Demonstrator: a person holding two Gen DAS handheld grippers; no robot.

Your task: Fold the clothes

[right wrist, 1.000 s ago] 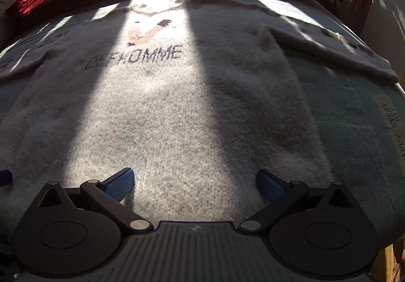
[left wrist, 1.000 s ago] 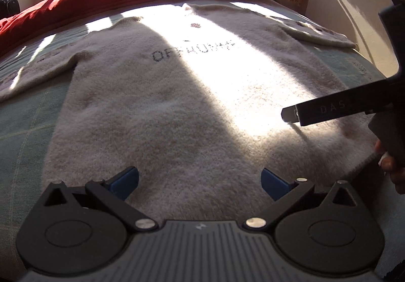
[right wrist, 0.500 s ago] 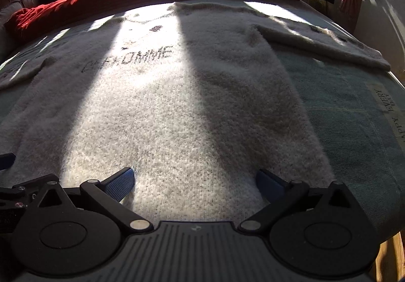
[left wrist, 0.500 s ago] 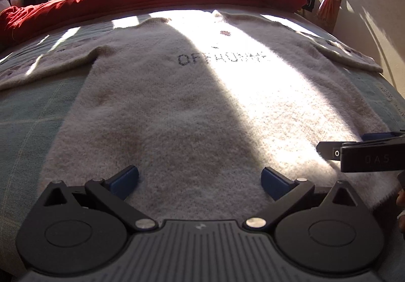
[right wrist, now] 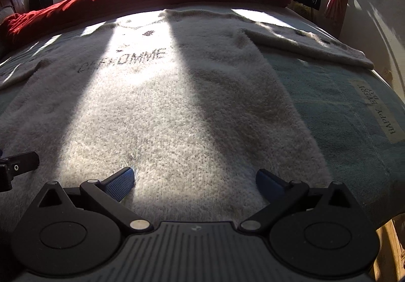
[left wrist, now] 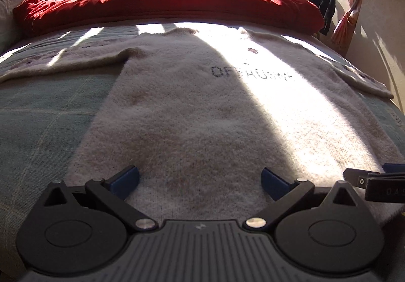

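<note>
Cream sweater point(left wrist: 202, 109) lies flat, front up, sleeves spread, on the green bedspread point(left wrist: 45, 109), hem nearest the cameras, collar toward the red duvet point(left wrist: 162, 6). Left gripper point(left wrist: 200, 180) and right gripper point(right wrist: 195, 182) both spread wide, gripping nothing, low over the sweater hem, side by side.

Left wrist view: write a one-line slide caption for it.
Open left gripper poised over the hem of a cream sweater spread flat on a bed, red duvet behind.
</note>
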